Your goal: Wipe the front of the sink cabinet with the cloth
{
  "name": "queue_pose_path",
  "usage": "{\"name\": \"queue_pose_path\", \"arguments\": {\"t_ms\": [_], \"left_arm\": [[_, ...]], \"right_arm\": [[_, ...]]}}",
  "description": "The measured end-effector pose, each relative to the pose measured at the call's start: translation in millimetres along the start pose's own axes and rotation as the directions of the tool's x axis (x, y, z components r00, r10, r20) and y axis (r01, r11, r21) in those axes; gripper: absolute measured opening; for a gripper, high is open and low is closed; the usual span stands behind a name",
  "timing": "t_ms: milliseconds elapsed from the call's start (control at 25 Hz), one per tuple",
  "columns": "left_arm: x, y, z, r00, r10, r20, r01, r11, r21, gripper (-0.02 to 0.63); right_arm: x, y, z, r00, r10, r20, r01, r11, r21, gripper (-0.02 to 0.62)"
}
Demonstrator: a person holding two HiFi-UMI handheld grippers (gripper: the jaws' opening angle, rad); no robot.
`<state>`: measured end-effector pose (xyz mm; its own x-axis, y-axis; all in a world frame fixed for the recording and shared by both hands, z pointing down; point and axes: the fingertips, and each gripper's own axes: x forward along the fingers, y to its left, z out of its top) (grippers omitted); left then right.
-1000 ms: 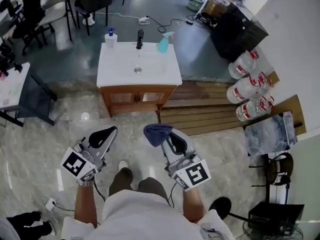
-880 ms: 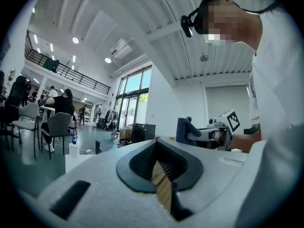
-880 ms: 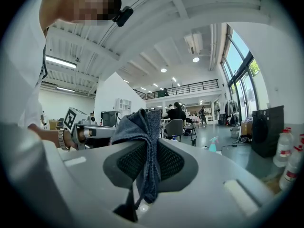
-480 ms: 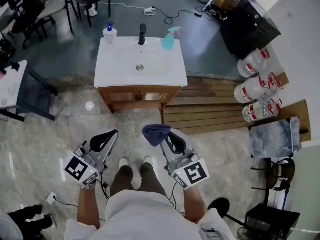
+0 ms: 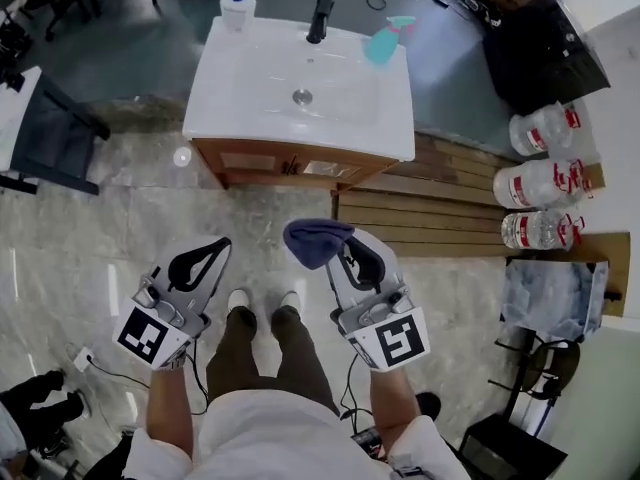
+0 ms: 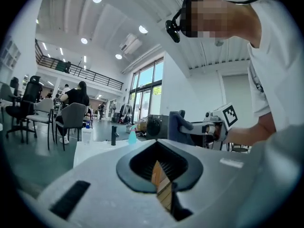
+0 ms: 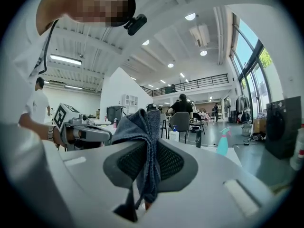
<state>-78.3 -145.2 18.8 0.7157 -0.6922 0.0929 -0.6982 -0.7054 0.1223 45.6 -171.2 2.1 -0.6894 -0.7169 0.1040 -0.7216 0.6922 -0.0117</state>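
Observation:
The sink cabinet stands ahead of me, with a white basin top [image 5: 240, 88] and a wooden front [image 5: 262, 163]. A dark blue cloth [image 5: 313, 240] is bunched at the tip of my right gripper [image 5: 328, 246], which is shut on it; the cloth [image 7: 142, 132] drapes over the jaws in the right gripper view. My left gripper [image 5: 221, 245] is held beside it, shut with nothing between its jaws [image 6: 164, 189]. Both grippers hang above the marble floor, well short of the cabinet front.
On the basin top stand a soap bottle [image 5: 238, 8], a black faucet [image 5: 320, 16] and a teal spray bottle [image 5: 388, 40]. A wooden pallet [image 5: 430, 213] and water jugs [image 5: 545, 183] lie right of the cabinet. A dark table [image 5: 50, 138] is at left. My shoes [image 5: 262, 303] are below.
The cabinet has grown larger and nearer in the head view as the person stepped toward it. Both grippers keep the same pose, the right one still holding the cloth.

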Motion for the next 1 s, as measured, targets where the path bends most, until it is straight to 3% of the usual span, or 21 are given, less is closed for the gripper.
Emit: {"name": "queue_pose_path", "arguments": {"t_ms": [480, 720, 1000], "left_arm": [[30, 90, -180, 0.997, 0.039, 0.067, -0.041, 0.999, 0.018, 0.005], [48, 123, -271, 0.991, 0.033, 0.13, -0.046, 0.994, 0.097, 0.005], [63, 153, -365, 0.981, 0.029, 0.194, -0.062, 0.984, 0.167, 0.005]], "right_arm": [[125, 1, -186, 0.997, 0.045, 0.061, -0.047, 0.999, 0.023, 0.058], [179, -4, -261, 0.985, 0.065, 0.162, -0.065, 0.998, -0.007, 0.058], [219, -2, -327, 0.951, 0.095, 0.294, -0.078, 0.995, -0.07, 0.058]]}}
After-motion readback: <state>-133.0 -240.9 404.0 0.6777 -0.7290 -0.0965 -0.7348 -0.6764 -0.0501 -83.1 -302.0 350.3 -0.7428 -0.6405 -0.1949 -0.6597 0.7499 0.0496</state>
